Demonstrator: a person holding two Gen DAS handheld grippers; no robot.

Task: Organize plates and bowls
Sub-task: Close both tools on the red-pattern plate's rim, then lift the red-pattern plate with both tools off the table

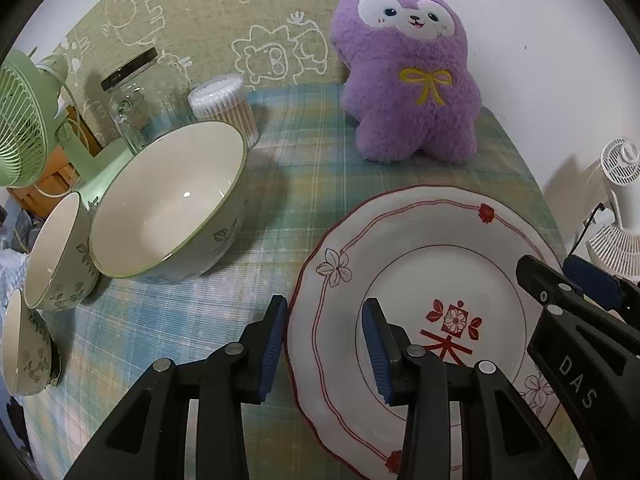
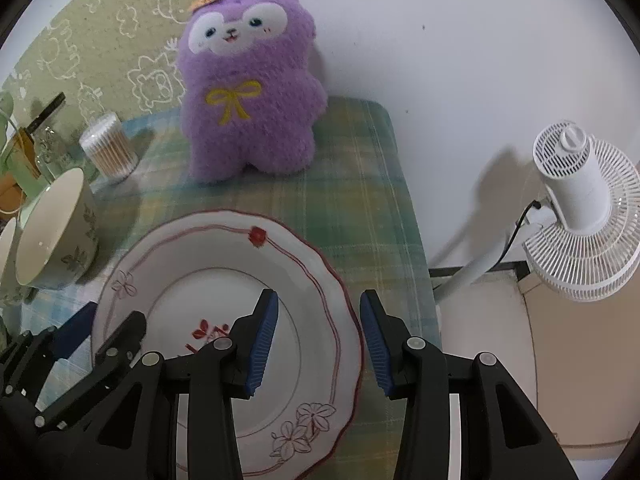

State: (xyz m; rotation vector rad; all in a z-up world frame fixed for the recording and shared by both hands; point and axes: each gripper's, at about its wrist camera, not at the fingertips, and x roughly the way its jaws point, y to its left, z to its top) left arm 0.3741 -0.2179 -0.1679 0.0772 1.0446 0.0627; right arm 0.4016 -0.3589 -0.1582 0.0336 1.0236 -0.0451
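Left wrist view: my left tool (image 1: 324,344) sits partly open, straddling the left rim of the plate (image 1: 404,240); one pad is outside the rim over the cloth, the other over the plate's well. I see a gap at both pads, so nothing is gripped. The right tool (image 1: 560,276) reaches in over the plate's right rim. Open cloth lies between the plate and the large bowl (image 1: 172,208), which stands on the table (image 1: 304,168) to the left. Two smaller bowls (image 1: 56,248) crowd the left edge, tilted. The plush toy (image 1: 408,76) stands behind the plate, apart from it.

Right wrist view: my right tool (image 2: 320,340) is likewise partly open across the plate's right rim, pads not touching, holding nothing. The table edge runs just right of the plate; beyond it, a white fan (image 2: 580,208). Little margin on that side.

Plate: white, scalloped, red-lined rim, flower outlines, red motif in the middle.
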